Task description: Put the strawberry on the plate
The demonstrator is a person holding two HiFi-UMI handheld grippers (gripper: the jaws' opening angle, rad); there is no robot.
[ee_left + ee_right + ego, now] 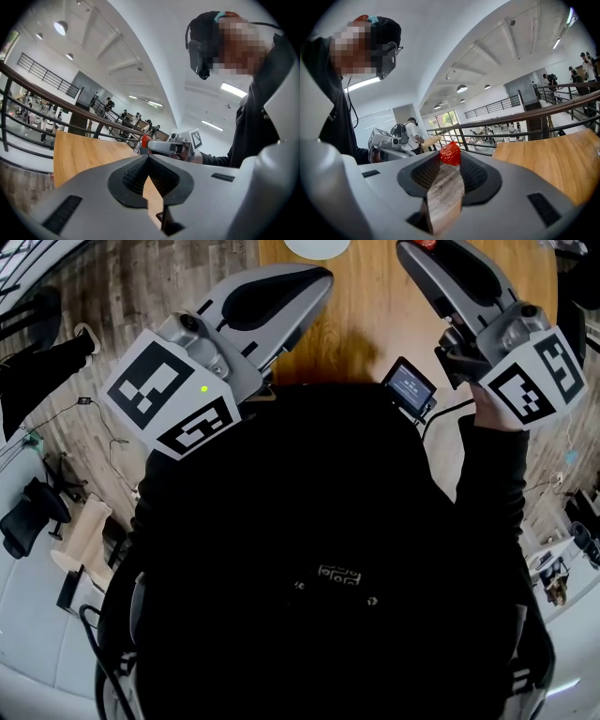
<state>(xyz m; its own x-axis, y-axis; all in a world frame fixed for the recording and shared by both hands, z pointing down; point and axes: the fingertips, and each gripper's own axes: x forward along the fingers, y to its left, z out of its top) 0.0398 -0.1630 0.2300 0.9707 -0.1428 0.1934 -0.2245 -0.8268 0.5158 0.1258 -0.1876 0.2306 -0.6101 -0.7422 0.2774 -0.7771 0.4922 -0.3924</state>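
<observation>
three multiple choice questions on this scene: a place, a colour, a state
1. Where is the strawberry? A on the plate; B between the right gripper's jaws; C on the floor.
2. What colour is the table top? A white; B wood brown; C green.
3. How do the left gripper's jaws stand? A wide apart; B shut on the strawberry; C shut, nothing between.
Answers: B, pinched at the tips in the right gripper view; B, wood grain in the head view; C, its tips meet.

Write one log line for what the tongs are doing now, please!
right tongs: gripping shiny red faceted strawberry | left tongs: shut, empty | white round plate: strawberry not on it
</observation>
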